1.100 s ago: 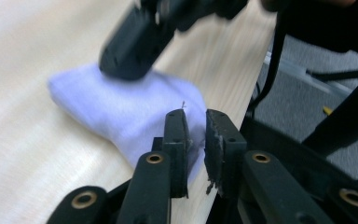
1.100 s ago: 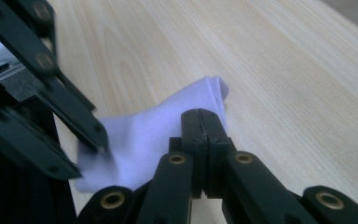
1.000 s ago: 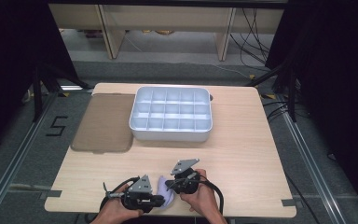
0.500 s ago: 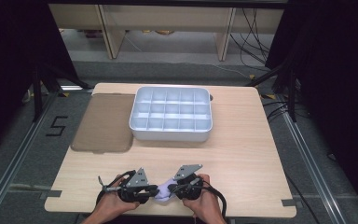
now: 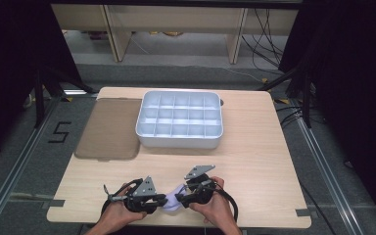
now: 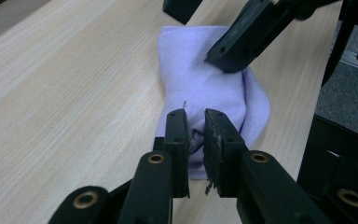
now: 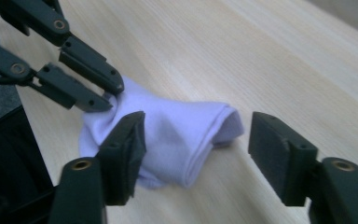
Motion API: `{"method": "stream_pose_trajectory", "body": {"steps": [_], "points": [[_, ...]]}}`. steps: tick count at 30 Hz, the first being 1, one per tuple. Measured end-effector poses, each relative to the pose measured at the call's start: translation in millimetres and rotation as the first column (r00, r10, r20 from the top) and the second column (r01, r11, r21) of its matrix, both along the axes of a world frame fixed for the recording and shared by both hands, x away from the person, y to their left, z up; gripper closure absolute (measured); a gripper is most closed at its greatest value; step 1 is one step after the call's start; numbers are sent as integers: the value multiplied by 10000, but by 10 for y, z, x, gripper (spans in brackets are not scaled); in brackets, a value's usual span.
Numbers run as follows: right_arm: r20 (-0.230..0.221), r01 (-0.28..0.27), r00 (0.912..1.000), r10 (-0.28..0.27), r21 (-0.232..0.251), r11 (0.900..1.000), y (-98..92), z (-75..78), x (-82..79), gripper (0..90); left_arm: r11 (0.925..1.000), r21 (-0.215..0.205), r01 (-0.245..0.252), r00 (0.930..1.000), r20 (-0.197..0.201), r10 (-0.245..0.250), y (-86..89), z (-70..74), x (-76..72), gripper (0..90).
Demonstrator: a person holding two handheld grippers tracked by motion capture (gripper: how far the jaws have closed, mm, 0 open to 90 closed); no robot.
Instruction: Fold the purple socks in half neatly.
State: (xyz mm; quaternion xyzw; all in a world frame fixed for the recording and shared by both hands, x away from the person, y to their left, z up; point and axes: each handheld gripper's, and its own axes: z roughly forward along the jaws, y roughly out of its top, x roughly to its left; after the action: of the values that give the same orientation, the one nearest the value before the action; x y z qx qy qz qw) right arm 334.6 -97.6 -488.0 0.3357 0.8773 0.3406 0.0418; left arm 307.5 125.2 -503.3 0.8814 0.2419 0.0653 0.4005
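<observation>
Lilac sock (image 5: 173, 203), folded, lies low centre of the high view on the tabletop (image 5: 254, 161), long axis roughly left-right between the hands. Soft, light, limp: grip a bunched fold, not a single layer. Left hand-held gripper (image 6: 196, 133) pinches one end. Right hand-held gripper (image 7: 198, 140), jaws just opened, stands spread astride the sock, apparently not pressing.
</observation>
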Motion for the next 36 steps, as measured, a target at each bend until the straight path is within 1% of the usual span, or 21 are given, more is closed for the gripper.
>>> {"method": "stream_pose_trajectory", "body": {"steps": [2, 3, 4, 5, 7, 10, 11, 13, 15, 17, 19, 21, 22, 23, 26, 28, 31, 33, 34, 35, 36], "points": [[-79, -138, 9999, 139, 34, 9999, 31, -41, 52, 348, 9999, -50, 90, 9999, 84, -90, 2, -2, 7, 786], [-302, -90, 9995, 90, -1, 10000, 47, -52, 61, 348, 10000, -67, 17, 10000, -46, -18, 6, -3, 2, 785], [-340, -155, 9993, 154, -15, 9999, 51, -63, 74, 348, 9994, 162, 321, 9994, 141, -323, 23, 6, 24, 783], [-437, -185, 9989, 185, 2, 9998, 50, -70, 82, 348, 9996, 134, 262, 9996, 96, -263, 22, 4, 19, 783], [-975, 96, 9952, -98, -33, 9999, 58, -97, 85, 349, 9999, -20, 135, 9999, 50, -135, 9, -2, 11, 781], [-804, -144, 9967, 149, 65, 9999, 70, -131, 99, 352, 9996, 63, 291, 9995, 94, -291, 21, -1, 20, 778], [-915, -88, 9958, 90, 21, 10000, 70, -126, 95, 362, 9999, -96, 109, 9999, -33, -109, 15, -11, 9, 776], [-811, -364, 9960, 373, 133, 9993, 68, -131, 102, 411, 10000, -5, 71, 10000, -37, -71, 26, -13, 10, 773], [-1010, -402, 9940, 421, 214, 9990, 71, -128, 91, 499, 10000, 23, 76, 10000, 0, -76, 44, -17, 11, 746], [-1026, -574, 9929, 608, 355, 9977, 64, -130, 94, 542, 9998, 118, -143, 9999, -24, 144, 74, -20, 13, 683], [-1165, -551, 9914, 603, 474, 9974, 63, -128, 84, 577, 9997, -53, -220, 9997, -96, 219, 111, -17, 14, 673], [-1237, -441, 9911, 496, 469, 9979, 62, -125, 78, 592, 10000, 87, 3, 10000, 34, -3, 147, 2, 24, 661], [-1276, -477, 9904, 539, 512, 9976, 65, -127, 75, 603, 9996, -23, -280, 9996, -28, 280, 161, 9, 6, 646], [-1048, -603, 9923, 653, 503, 9969, 75, -139, 82, 620, 9991, -214, -378, 9993, -65, 377, 180, 24, -7, 607], [-1015, -582, 9928, 635, 541, 9968, 73, -142, 80, 632, 9968, -572, -551, 9985, -12, 551, 248, 78, -30, 573], [-1037, -592, 9924, 661, 690, 9959, 61, -135, 70, 641, 9932, -804, -842, 9964, 22, 847, 283, 95, -41, 510], [-973, -358, 9943, 438, 820, 9960, 53, -134, 25, 650, 9920, -763, -1007, 9949, 6, 1010, 353, 103, -49, 421], [-845, -394, 9954, 462, 801, 9960, 51, -127, 24, 652, 9886, -818, -1262, 9920, -210, 1249, 386, 92, -76, 389], [-845, -394, 9954, 462, 801, 9960, 51, -127, 24, 652, 9917, -574, -1152, 9933, -100, 1148, 423, 94, -69, 389], [-775, -399, 9959, 457, 758, 9963, 50, -121, 27, 654, 9880, -750, -1350, 9908, -184, 1340, 433, 82, -83, 366], [-775, -399, 9959, 457, 758, 9963, 50, -121, 27, 654, 9877, -660, -1419, 9898, -249, 1406, 458, 81, -84, 366]]}}
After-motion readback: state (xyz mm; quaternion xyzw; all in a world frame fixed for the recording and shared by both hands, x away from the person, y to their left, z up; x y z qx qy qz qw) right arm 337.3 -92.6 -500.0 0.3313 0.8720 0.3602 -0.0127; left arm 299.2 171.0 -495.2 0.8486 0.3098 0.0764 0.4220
